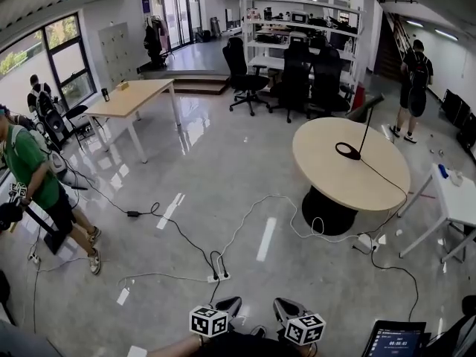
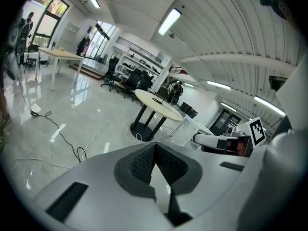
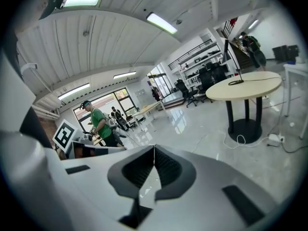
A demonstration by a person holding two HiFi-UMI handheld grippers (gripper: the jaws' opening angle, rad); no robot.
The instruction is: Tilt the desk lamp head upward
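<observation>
Head view: lamp (image 1: 363, 131) stands on the round desk (image 1: 327, 171), right of centre, well apart from both grippers. Left gripper (image 1: 233, 302) and right gripper (image 1: 281, 304) sit side by side at the bottom edge, over the floor (image 1: 245, 199).
Left gripper view: fingers (image 2: 142, 162) clenched, nothing between them. Desk far ahead, lamp too small to read.
Right gripper view: fingers (image 3: 139, 170) clenched, empty. Lamp on the desk at upper right, far off.
</observation>
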